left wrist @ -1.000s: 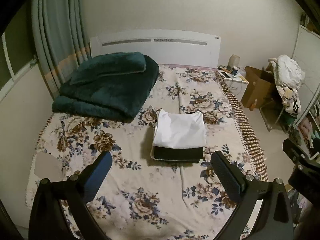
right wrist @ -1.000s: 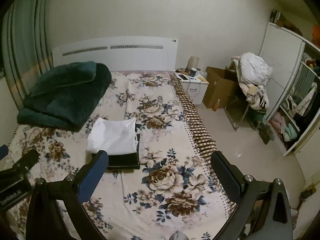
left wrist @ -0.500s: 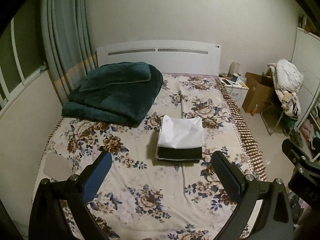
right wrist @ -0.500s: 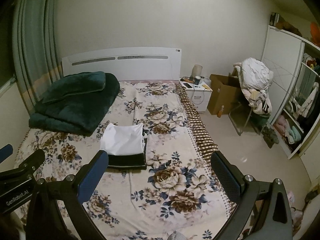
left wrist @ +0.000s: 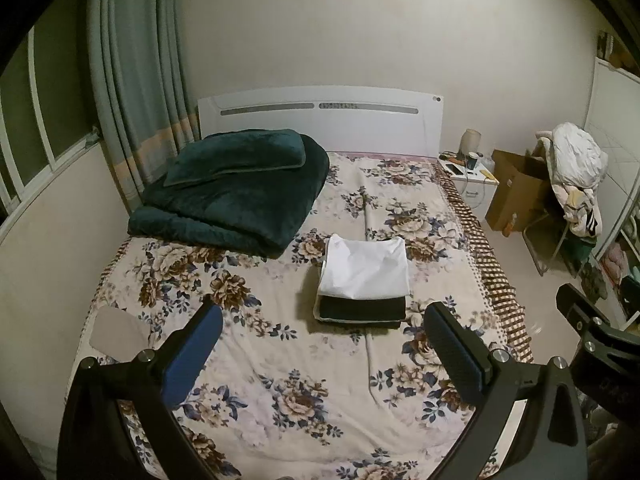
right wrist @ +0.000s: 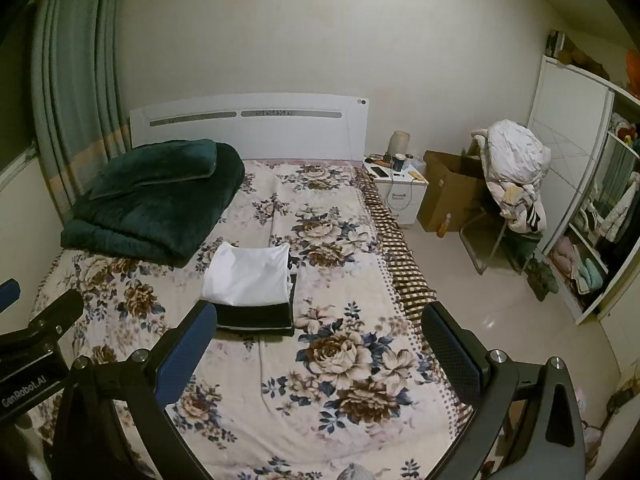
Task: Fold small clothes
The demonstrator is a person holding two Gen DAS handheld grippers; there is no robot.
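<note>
A folded white garment (left wrist: pixel 366 267) lies on top of a folded dark garment (left wrist: pixel 362 309) in a neat stack at the middle of the floral bedsheet (left wrist: pixel 280 360). The stack also shows in the right wrist view (right wrist: pixel 250 276), with the dark garment (right wrist: pixel 254 318) under it. My left gripper (left wrist: pixel 320 344) is open and empty, held above the foot of the bed, well short of the stack. My right gripper (right wrist: pixel 320 344) is open and empty too, to the right of the left one.
A folded dark green blanket (left wrist: pixel 236 192) lies at the head of the bed on the left. A white headboard (left wrist: pixel 320 116), a nightstand (right wrist: pixel 396 188), a cardboard box (right wrist: pixel 448 192), a chair piled with clothes (right wrist: pixel 516 176) and an open wardrobe (right wrist: pixel 592 216) stand around.
Both grippers have pulled back and up from the bed, so the stack looks smaller and farther. The stack has not moved. Both grippers stay open.
</note>
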